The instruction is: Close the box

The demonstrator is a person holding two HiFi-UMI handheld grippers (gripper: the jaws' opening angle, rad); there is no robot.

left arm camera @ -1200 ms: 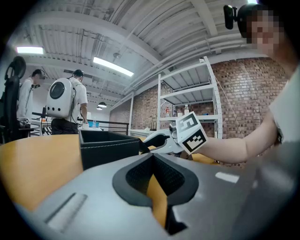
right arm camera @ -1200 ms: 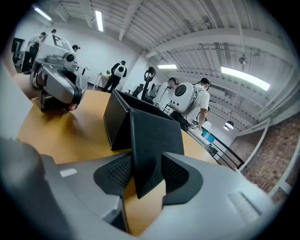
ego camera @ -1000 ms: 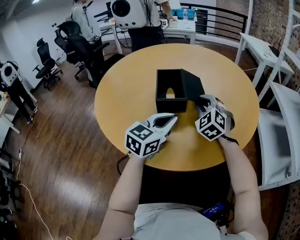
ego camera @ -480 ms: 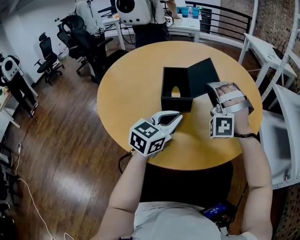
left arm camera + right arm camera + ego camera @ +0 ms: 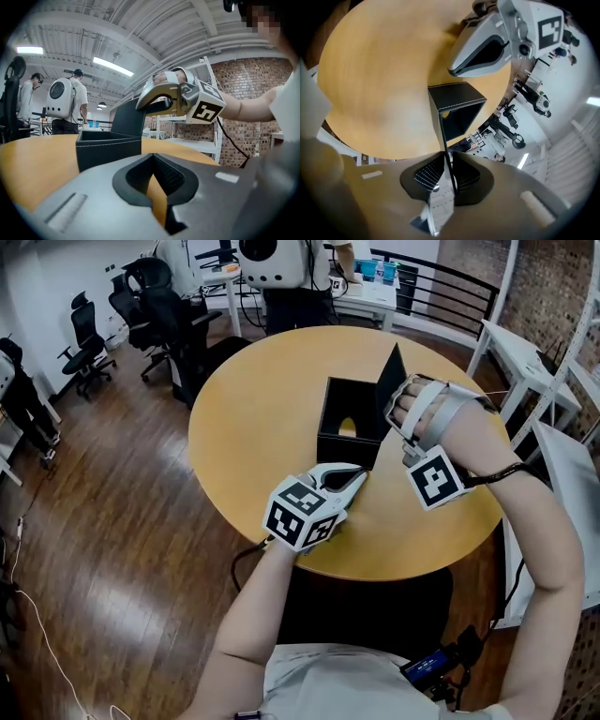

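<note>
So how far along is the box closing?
Done: right hand-held gripper grips the lid edge, jaws just closing on it. In hand: lid stands upright at the box. To do: swing it down; box is open. Left hand-held gripper is shut, empty.

Head view: worn on the person's head, high over the round table, facing steeply down; the whole tabletop, both forearms and the surrounding floor are in frame. Left gripper view: rides the left gripper, set low just above the tabletop, facing almost level across it; the black box is near ahead and the right gripper above it. Right gripper view: rolled over, so the tabletop fills the upper frame; it looks along the lid edge-on (the jaws, just closing further, pinch it right at the lens). Shared: box and tabletop in all three; each gripper view shows the other gripper.
</note>
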